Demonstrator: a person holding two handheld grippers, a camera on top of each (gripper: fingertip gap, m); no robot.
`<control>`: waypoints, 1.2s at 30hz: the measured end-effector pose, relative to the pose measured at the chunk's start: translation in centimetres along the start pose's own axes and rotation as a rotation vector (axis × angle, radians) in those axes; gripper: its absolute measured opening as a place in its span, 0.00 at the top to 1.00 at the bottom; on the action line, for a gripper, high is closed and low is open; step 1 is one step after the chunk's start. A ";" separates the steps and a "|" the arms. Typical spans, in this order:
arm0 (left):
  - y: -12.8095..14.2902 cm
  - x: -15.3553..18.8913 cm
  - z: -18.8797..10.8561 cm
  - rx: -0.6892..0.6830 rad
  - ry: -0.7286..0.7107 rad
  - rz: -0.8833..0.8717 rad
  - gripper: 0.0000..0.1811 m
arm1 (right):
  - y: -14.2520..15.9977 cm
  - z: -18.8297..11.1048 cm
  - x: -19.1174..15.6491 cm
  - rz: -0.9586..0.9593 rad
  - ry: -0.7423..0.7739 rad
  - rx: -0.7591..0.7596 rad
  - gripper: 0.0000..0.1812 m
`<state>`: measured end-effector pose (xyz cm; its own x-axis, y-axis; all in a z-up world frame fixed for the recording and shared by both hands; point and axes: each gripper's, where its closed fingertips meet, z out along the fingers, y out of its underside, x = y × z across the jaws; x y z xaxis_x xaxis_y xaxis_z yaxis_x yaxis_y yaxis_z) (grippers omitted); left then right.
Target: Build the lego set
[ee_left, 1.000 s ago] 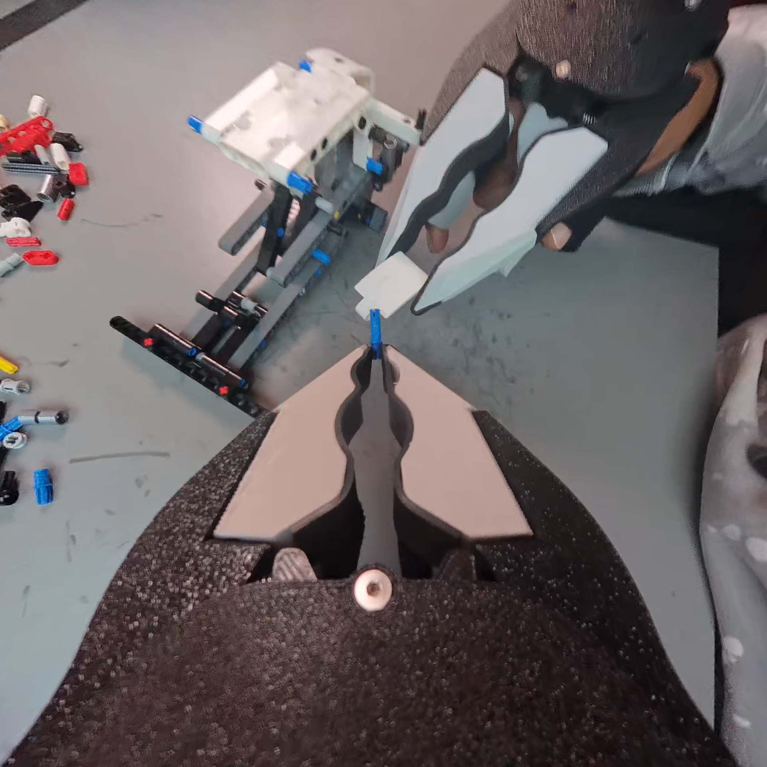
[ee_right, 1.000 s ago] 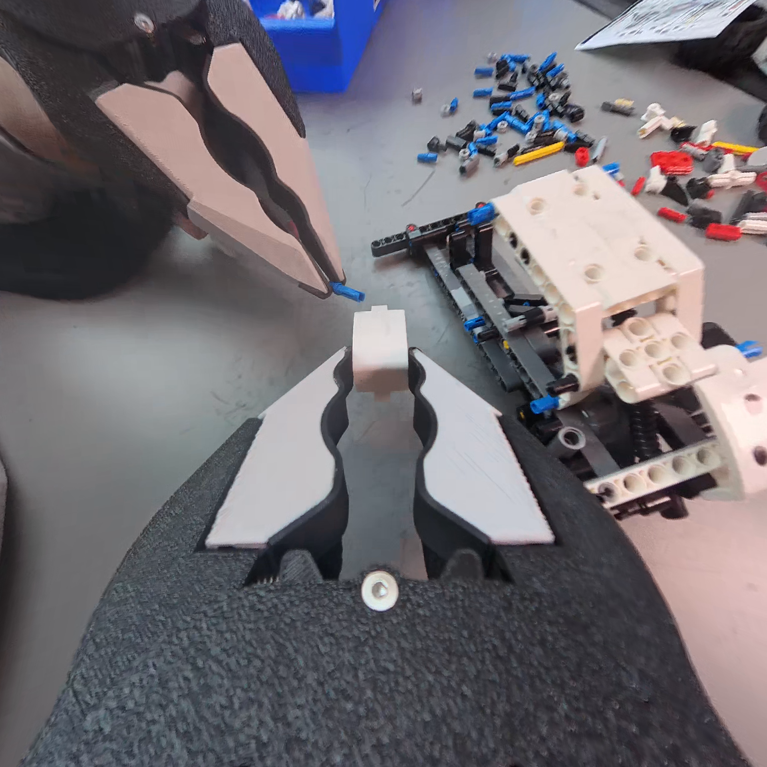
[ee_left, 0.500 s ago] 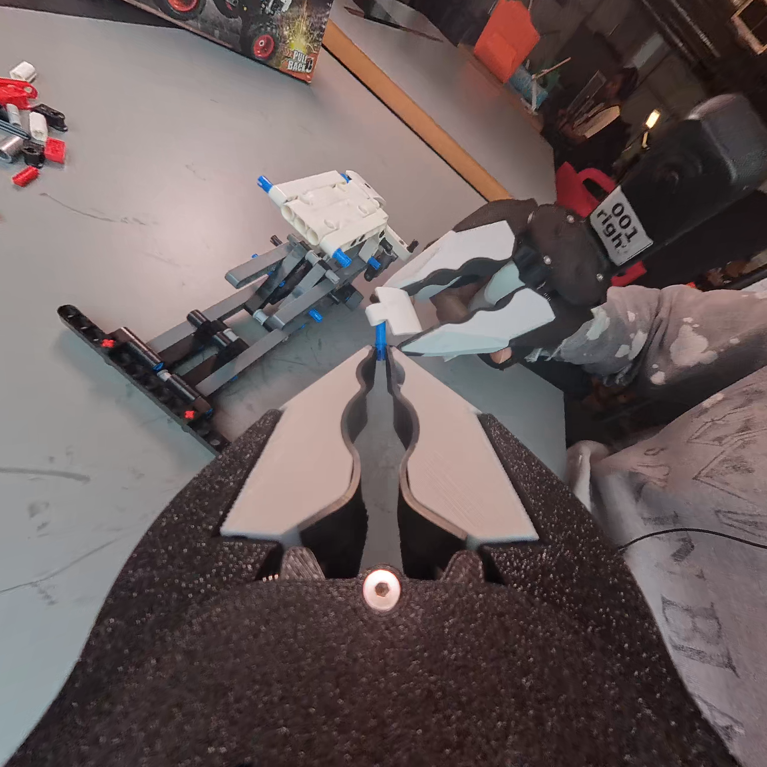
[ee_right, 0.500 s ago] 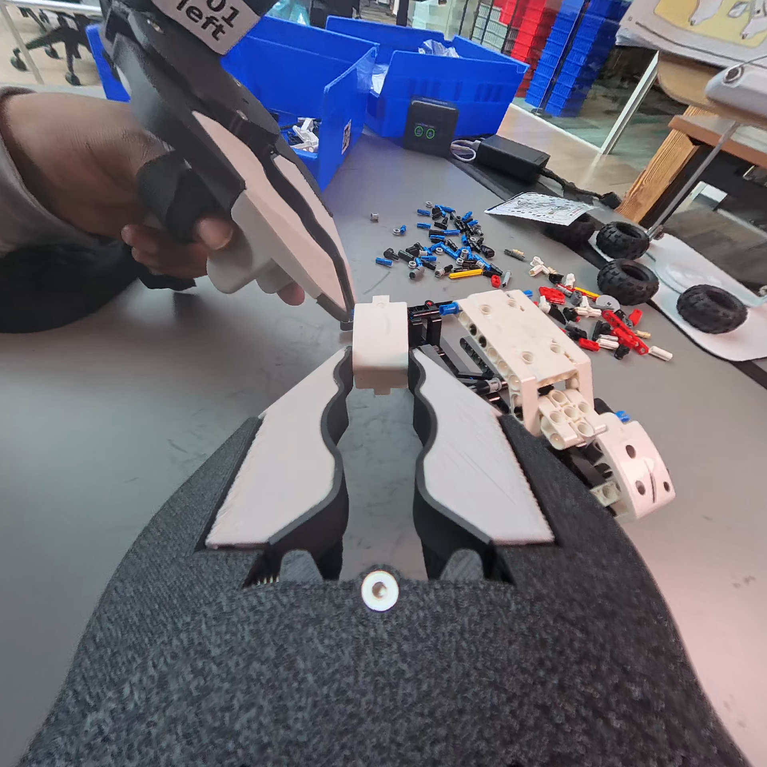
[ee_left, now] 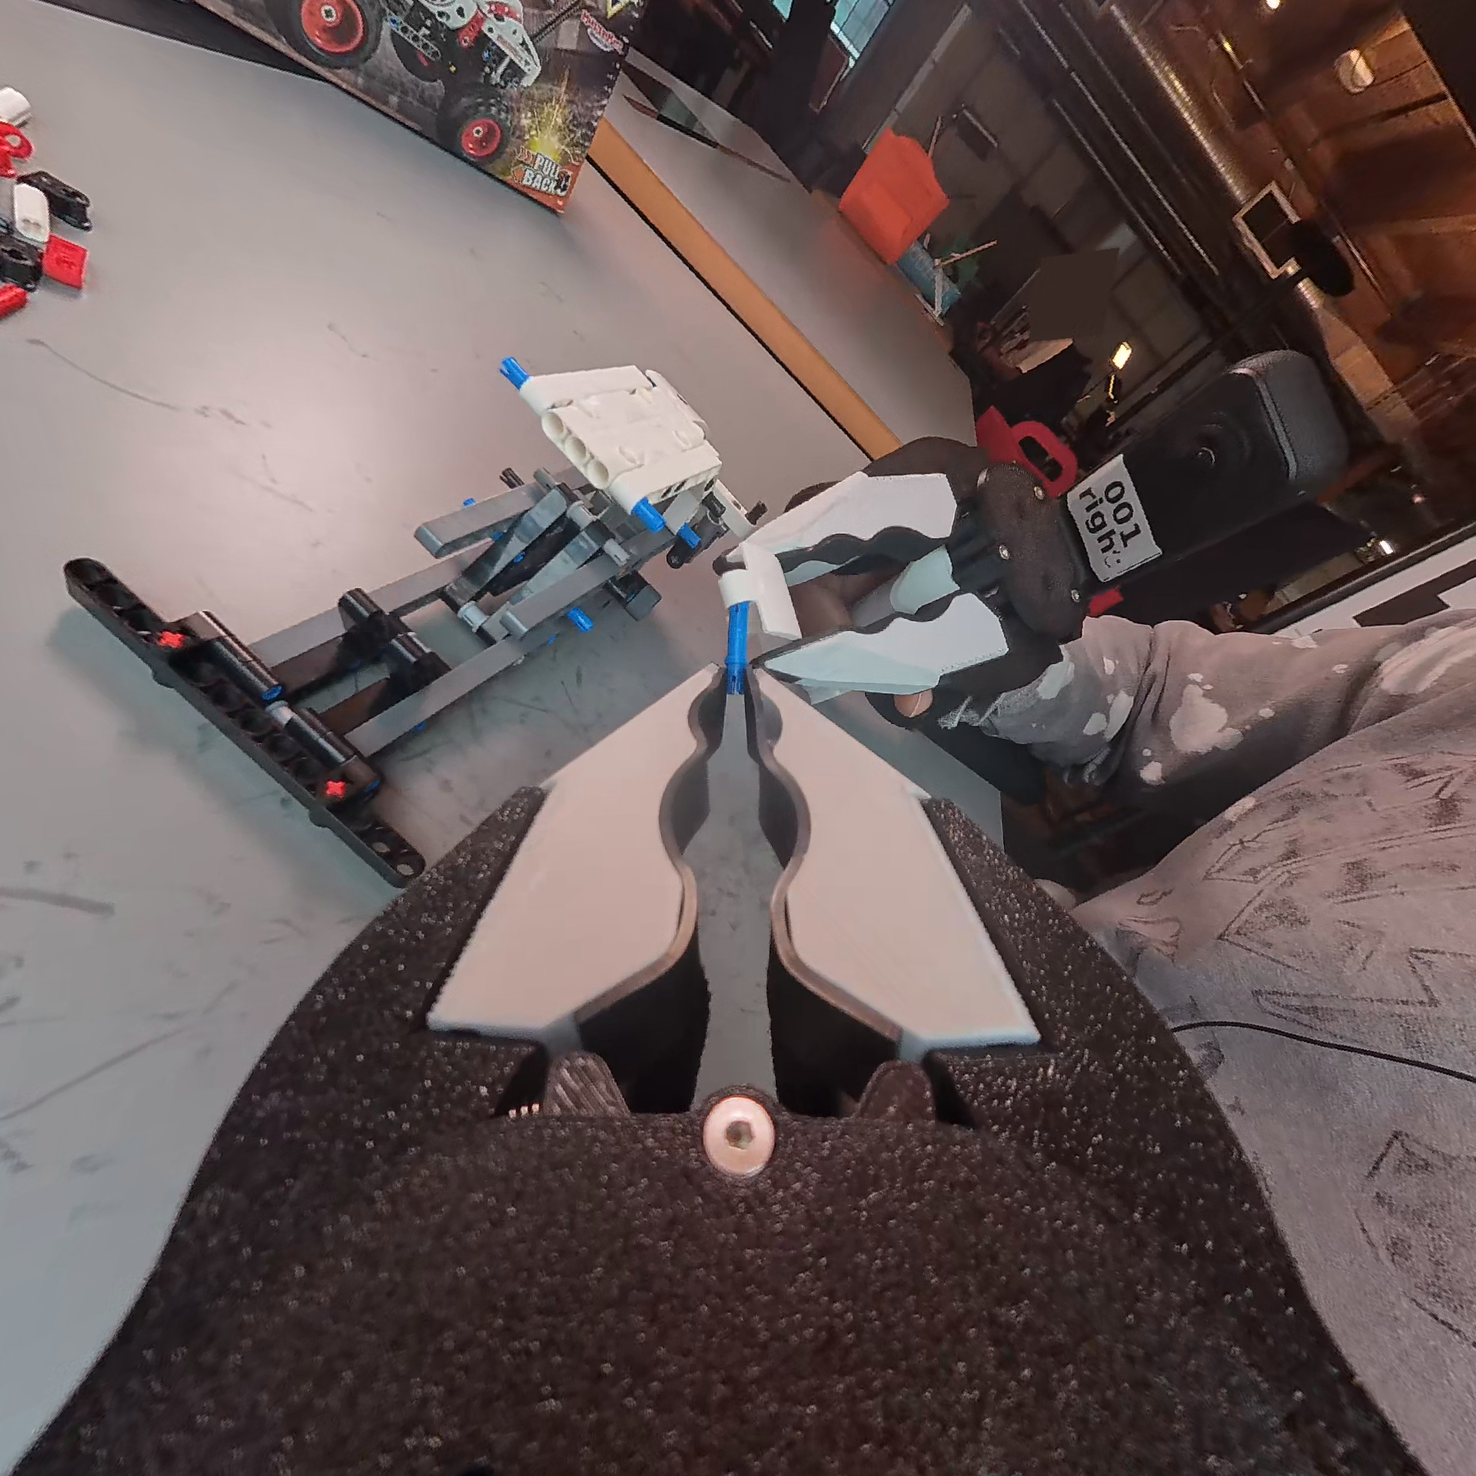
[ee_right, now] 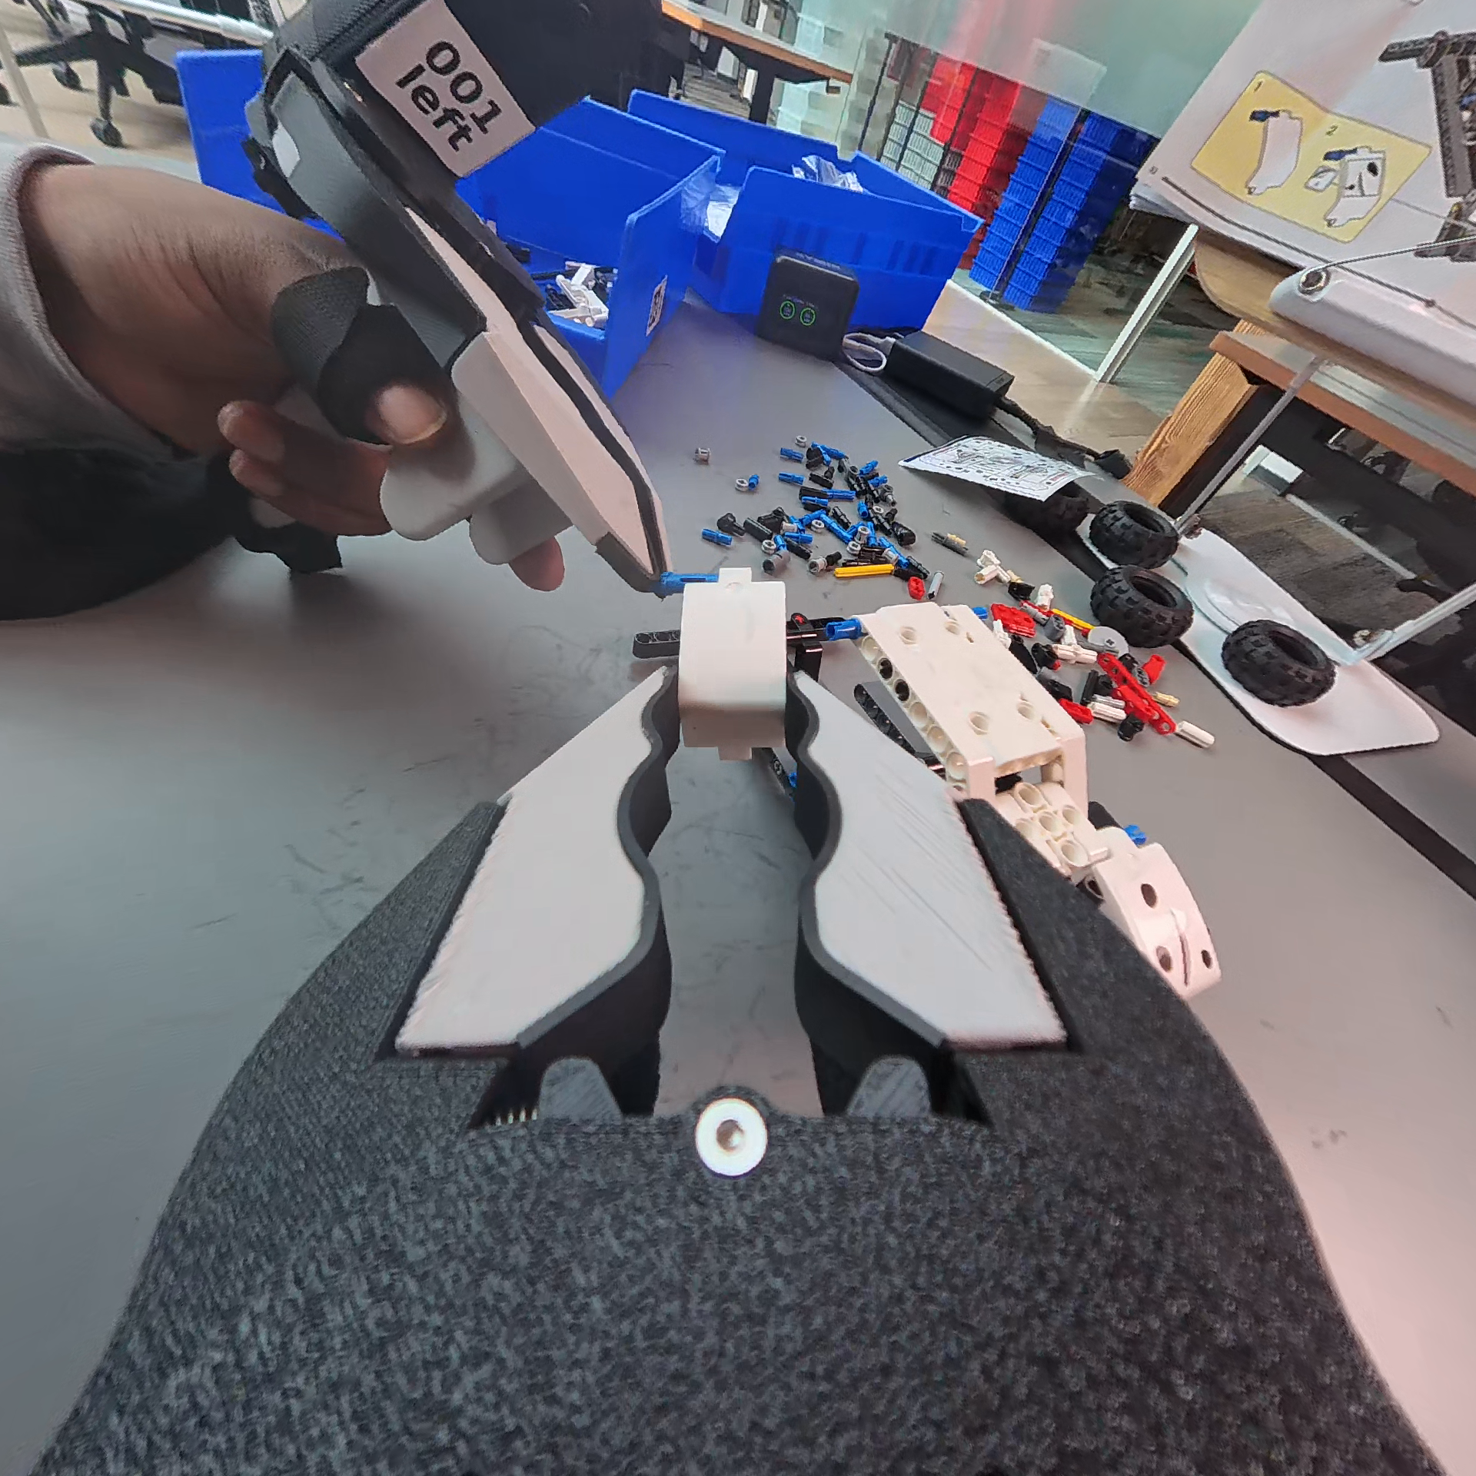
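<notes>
My left gripper point(ee_left: 733, 679) is shut on a thin blue pin point(ee_left: 736, 635). Its far end meets a white curved panel piece point(ee_left: 759, 589) held by the right gripper point(ee_left: 739, 611). In the right wrist view my right gripper point(ee_right: 731, 703) is shut on that white panel point(ee_right: 731, 659), and the left gripper point(ee_right: 659, 579) pushes the blue pin point(ee_right: 691, 579) against the panel's top left edge. The half-built grey, black and white chassis point(ee_left: 479, 575) lies on the table behind; it also shows in the right wrist view point(ee_right: 974, 719).
Loose small parts point(ee_right: 839, 519) and red and white pieces point(ee_right: 1094, 663) lie on the grey table point(ee_right: 240, 759). Three black tyres point(ee_right: 1142, 603) sit on a white sheet at right. Blue bins point(ee_right: 719, 216) stand at the back. The set's box point(ee_left: 479, 80) stands far off. The grippers are tip to tip, or close to it.
Both grippers have lifted and tilted up from the table. The blue pin's tip has closed the gap and now touches the white panel.
</notes>
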<state>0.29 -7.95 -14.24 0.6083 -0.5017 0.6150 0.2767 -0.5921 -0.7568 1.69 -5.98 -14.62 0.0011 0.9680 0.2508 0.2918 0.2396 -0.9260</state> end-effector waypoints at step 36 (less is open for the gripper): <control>-1.6 4.4 1.0 0.189 0.360 -0.258 1.00 | -2.4 -3.2 -0.2 -0.022 -0.218 0.212 0.86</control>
<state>3.26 -8.56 -10.57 0.2153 -0.5594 0.8004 0.5356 -0.6178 -0.5758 4.00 -6.96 -11.50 -0.2152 0.9499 0.2265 0.0830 0.2489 -0.9650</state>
